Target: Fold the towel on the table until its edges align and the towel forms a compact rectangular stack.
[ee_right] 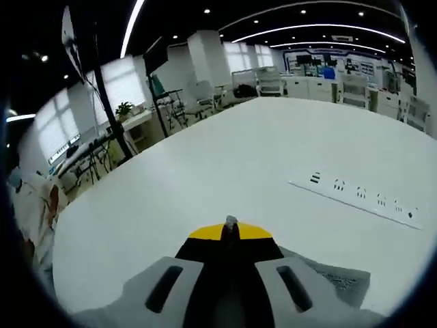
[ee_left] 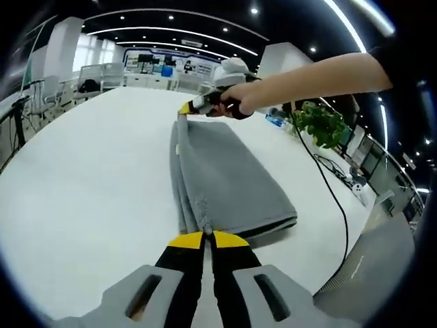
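Note:
A grey towel lies folded into a long strip on the white table. My left gripper is shut on the towel's near corner, its yellow-tipped jaws pressed together over the cloth. At the strip's far end my right gripper, held by a person's hand, is shut on the far corner. In the right gripper view the right gripper is shut with a small nub of grey cloth poking out between its tips, and more of the towel lies beside its body.
A power strip is set into the white table. A black cable runs across the table past a green plant at the right edge. Chairs and desks stand beyond the table.

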{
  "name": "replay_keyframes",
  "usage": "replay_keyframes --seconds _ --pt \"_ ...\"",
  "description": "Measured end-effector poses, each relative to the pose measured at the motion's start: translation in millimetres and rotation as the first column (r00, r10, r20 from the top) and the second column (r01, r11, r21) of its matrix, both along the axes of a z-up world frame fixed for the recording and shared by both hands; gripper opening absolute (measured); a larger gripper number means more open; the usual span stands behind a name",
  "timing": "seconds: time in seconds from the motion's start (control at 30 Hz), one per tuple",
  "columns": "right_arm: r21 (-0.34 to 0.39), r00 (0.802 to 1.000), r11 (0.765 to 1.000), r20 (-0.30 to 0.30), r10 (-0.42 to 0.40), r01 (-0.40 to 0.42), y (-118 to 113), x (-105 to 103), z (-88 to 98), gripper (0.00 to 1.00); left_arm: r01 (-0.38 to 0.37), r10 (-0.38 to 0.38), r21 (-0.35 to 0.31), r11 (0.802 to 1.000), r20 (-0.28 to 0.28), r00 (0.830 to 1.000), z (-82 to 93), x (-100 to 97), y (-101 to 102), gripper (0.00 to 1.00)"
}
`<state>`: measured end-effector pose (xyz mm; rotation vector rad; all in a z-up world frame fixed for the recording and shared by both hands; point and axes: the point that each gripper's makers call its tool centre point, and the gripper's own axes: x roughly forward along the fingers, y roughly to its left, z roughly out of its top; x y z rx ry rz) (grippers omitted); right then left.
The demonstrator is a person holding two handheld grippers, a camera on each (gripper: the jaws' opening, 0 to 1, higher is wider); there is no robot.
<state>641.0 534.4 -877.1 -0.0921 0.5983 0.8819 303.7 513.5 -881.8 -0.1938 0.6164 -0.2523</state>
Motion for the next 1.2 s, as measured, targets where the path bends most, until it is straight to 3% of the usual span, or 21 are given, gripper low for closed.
replay_keyframes --seconds 0.1,0.23,0.33,0.43,0.5,0.57,0.83,1.2 --pt "-0.003 1.000 1.000 0.005 0.003 -0.003 -2 2 1.7 0.04 0.003 -0.003 0.016 1.000 0.004 1.000 1.4 0.6 0 0.10" --pt "-0.005 1.000 1.000 0.003 0.000 0.000 -9 2 5.3 0.11 0.021 -0.022 0.022 1.000 0.030 0.999 6.3 4.9 -2 0.27" --pt "-0.017 1.000 1.000 0.016 0.005 -0.005 -17 1 10.3 0.16 0.030 -0.032 0.048 0.998 0.041 0.999 10.4 9.7 -3 0.31" --pt "-0.037 1.000 0.999 0.002 -0.023 0.023 -31 4 10.1 0.18 0.030 -0.033 0.052 0.998 0.042 0.999 10.1 12.6 -4 0.33" --pt "-0.082 0.999 0.997 0.033 0.003 0.000 -38 4 10.2 0.24 0.026 -0.028 0.059 0.998 0.035 0.999 8.3 13.1 -3 0.34" --pt "-0.079 0.999 0.997 0.034 0.005 -0.002 -42 2 12.0 0.27 0.020 -0.022 0.063 0.998 0.029 0.999 6.6 13.2 -1 0.35" --pt "-0.076 0.999 0.996 0.022 -0.045 0.047 -75 12 11.6 0.31 -0.014 0.014 0.068 0.998 0.012 1.000 0.4 16.3 13 0.37" --pt "-0.092 0.991 0.988 -0.029 -0.131 0.127 -117 15 -5.2 0.33 -0.034 0.033 0.049 0.998 0.029 0.999 -5.1 29.5 23 0.38"
